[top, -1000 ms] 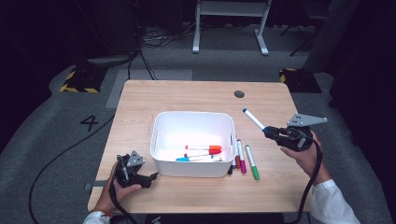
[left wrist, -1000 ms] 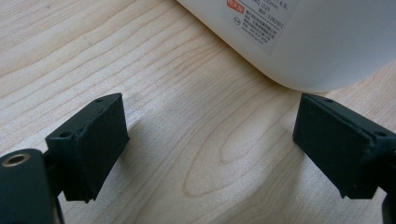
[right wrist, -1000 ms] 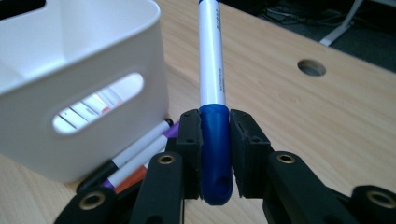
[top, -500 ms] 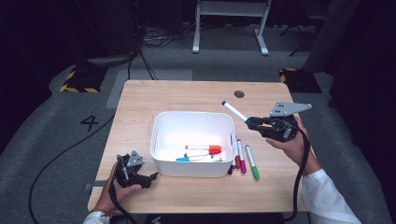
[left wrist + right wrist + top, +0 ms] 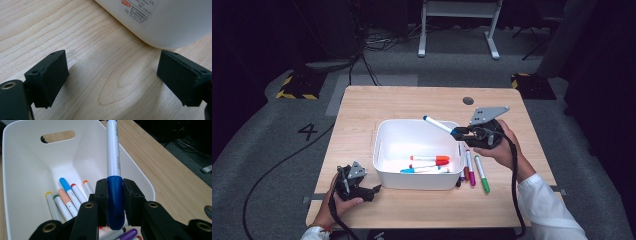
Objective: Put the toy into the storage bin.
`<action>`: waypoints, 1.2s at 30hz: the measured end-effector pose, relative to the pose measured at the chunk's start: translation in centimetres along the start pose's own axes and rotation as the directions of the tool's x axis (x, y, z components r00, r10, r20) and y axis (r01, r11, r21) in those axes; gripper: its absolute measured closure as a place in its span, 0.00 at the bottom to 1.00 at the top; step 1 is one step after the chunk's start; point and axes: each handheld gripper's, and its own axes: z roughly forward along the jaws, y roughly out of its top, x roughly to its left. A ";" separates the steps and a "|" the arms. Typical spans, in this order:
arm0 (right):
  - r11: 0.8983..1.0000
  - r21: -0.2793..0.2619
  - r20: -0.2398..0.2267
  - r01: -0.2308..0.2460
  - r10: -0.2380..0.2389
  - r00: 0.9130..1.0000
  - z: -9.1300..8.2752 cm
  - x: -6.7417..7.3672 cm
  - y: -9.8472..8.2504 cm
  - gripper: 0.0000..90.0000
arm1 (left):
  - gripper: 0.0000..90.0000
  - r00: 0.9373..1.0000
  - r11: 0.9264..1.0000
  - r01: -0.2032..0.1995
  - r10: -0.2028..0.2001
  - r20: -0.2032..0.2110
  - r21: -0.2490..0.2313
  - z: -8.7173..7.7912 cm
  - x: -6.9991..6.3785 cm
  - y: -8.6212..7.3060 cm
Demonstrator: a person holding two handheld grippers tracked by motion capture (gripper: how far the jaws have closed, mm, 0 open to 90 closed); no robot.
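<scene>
Right gripper view up close: matte black foam-faced right gripper (image 5: 115, 195) clamped tight on the glossy blue cap of a blue marker (image 5: 113, 157), smooth white barrel with tiny unreadable print, poking over a rounded white plastic bin (image 5: 30, 157) holding more capped markers (image 5: 65, 198). Left gripper (image 5: 112, 75) parked wide apart on pale wood-grain table (image 5: 75, 37), bin label beside it too small to read. Farther off on grey floor, painted "4" (image 5: 308, 131).
</scene>
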 end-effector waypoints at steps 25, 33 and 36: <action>0.981 0.162 -0.169 0.103 -0.075 0.983 6.4 2.5 0.7 0.83 | 0.11 1.000 1.000 0.000 0.000 0.004 0.002 0.0 0.0 0.0; 0.974 0.175 -0.241 0.146 -0.101 0.965 5.7 4.6 0.9 0.83 | 0.11 1.000 1.000 0.000 0.000 0.004 0.002 0.0 0.0 0.0; 0.968 0.184 -0.263 0.171 -0.119 0.957 5.5 5.3 0.9 0.83 | 0.11 1.000 1.000 0.000 0.000 0.004 0.002 0.0 0.0 0.0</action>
